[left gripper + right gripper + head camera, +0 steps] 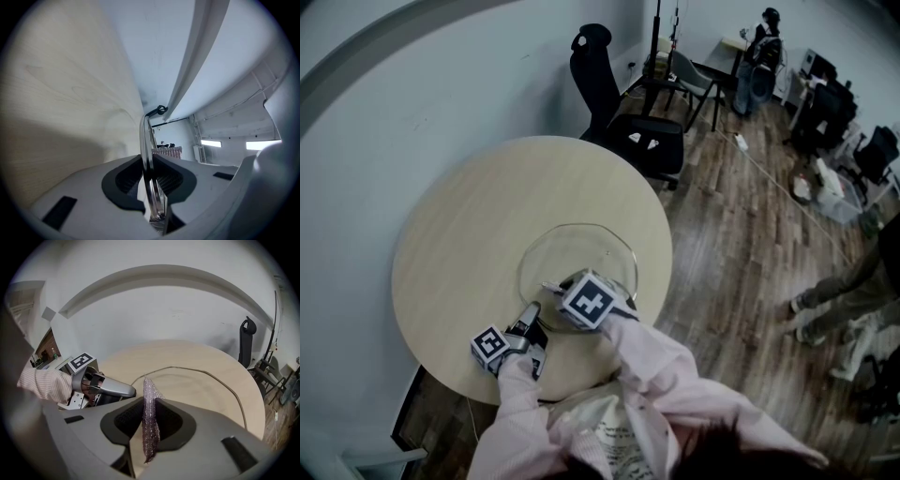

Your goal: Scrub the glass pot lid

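The glass pot lid lies on the round pale wood table, near its front edge. My left gripper is shut on the lid's near-left metal rim. That rim stands edge-on between the jaws of my left gripper in the left gripper view. My right gripper hovers over the lid's near part, shut on a thin glittery scrubbing pad. The right gripper view shows the pad upright between the jaws of my right gripper, the lid's rim curving ahead, and the left gripper to the left.
A black office chair stands just beyond the table's far right edge. To the right is wooden floor with a standing person. Desks and more chairs fill the far right corner. A curved white wall runs behind the table.
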`<act>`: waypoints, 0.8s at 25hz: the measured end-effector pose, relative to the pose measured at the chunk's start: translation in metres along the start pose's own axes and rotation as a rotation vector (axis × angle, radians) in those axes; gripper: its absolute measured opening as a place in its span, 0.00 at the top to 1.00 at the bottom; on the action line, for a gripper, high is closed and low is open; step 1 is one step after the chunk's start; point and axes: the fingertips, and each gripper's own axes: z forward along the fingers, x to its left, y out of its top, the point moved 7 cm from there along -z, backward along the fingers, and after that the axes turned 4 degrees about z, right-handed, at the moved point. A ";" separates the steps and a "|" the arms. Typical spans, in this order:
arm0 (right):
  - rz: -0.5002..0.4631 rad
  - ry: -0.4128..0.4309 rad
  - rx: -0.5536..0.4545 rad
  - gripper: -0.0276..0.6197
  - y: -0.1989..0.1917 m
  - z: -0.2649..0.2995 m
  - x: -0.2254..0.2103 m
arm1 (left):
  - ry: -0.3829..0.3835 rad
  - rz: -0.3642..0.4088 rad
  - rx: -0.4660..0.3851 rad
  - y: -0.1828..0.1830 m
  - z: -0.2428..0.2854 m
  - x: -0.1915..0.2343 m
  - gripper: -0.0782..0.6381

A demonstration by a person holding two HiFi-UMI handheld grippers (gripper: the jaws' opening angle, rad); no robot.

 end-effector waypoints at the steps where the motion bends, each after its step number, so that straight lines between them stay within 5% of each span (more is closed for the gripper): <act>1: -0.001 0.001 -0.001 0.82 0.000 0.000 0.001 | 0.000 -0.003 0.000 0.000 0.000 0.000 0.80; 14: 0.005 -0.013 -0.034 0.82 0.002 0.004 0.004 | 0.001 0.004 -0.003 -0.001 -0.001 0.003 0.80; 20: 0.082 0.072 -0.066 0.82 0.005 0.006 0.015 | -0.004 0.004 -0.001 0.000 -0.003 0.002 0.80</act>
